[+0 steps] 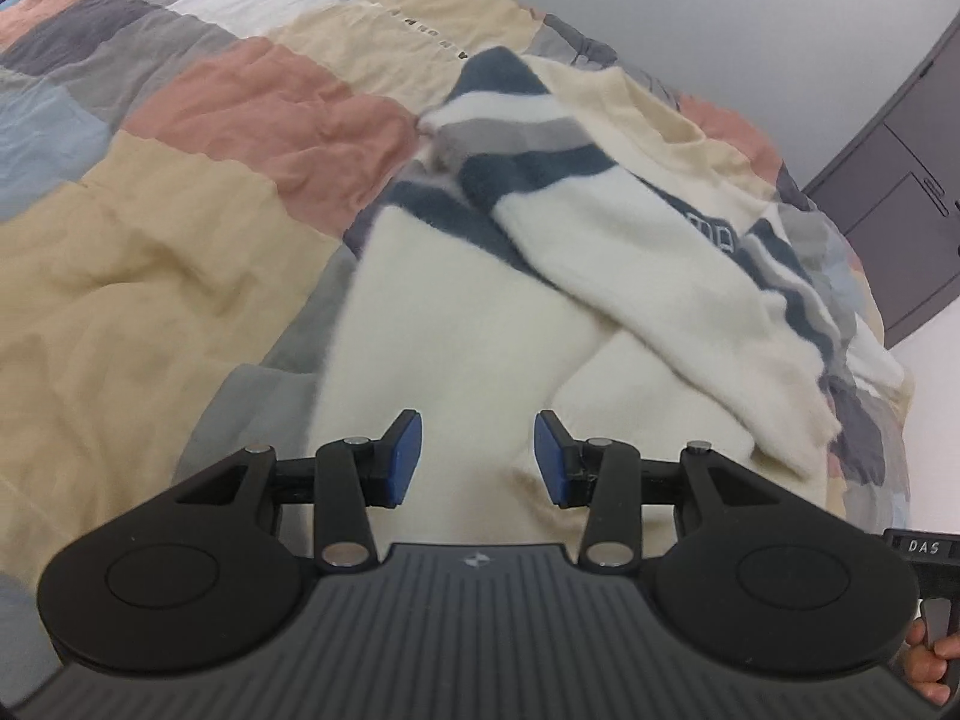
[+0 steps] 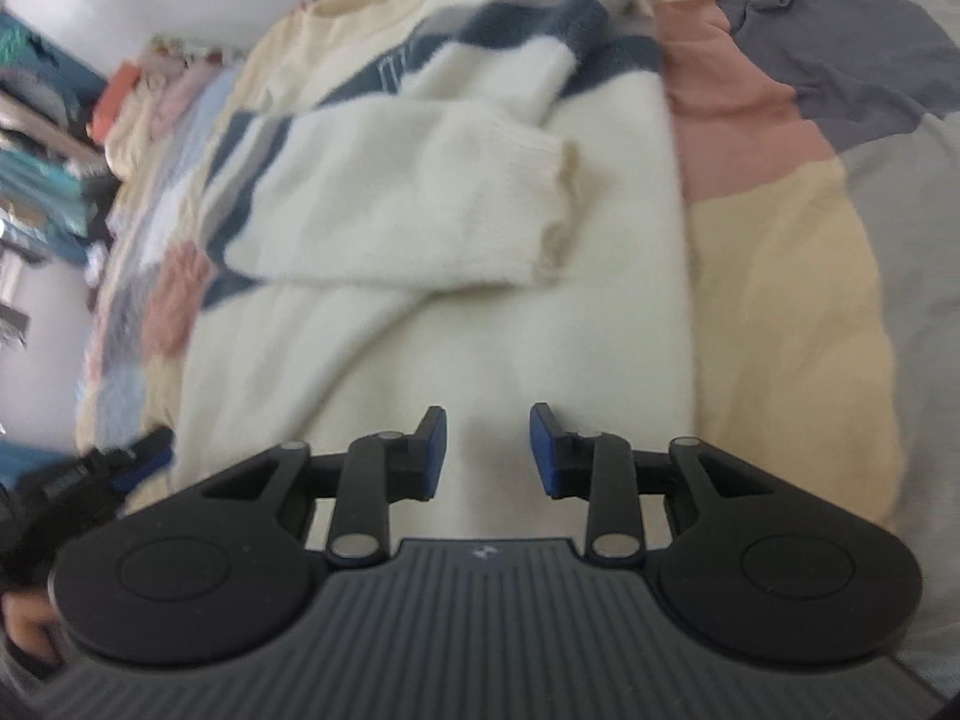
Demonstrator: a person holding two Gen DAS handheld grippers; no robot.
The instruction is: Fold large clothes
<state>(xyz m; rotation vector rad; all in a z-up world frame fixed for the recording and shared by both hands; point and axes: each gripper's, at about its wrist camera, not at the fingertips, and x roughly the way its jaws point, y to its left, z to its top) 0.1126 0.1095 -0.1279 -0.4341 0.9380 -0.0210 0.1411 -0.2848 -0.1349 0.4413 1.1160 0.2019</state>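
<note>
A fuzzy cream sweater (image 1: 456,312) with navy and grey stripes lies on the bed, both sleeves folded across its body. In the left wrist view one sleeve (image 1: 660,282) crosses from upper left to lower right. My left gripper (image 1: 477,456) hovers over the sweater's cream lower part, jaws open, nothing between the blue pads. In the right wrist view the sweater (image 2: 480,324) fills the middle, and a sleeve (image 2: 408,198) lies across it with its cuff to the right. My right gripper (image 2: 487,450) is also above the cream fabric, open and empty.
A patchwork quilt (image 1: 180,240) of beige, pink, grey and blue covers the bed. A grey cabinet (image 1: 900,198) stands at the right by a white wall. Other clothes (image 2: 168,90) are piled at the bed's far left, beside cluttered shelves (image 2: 36,138). A hand (image 1: 927,660) shows at the lower right.
</note>
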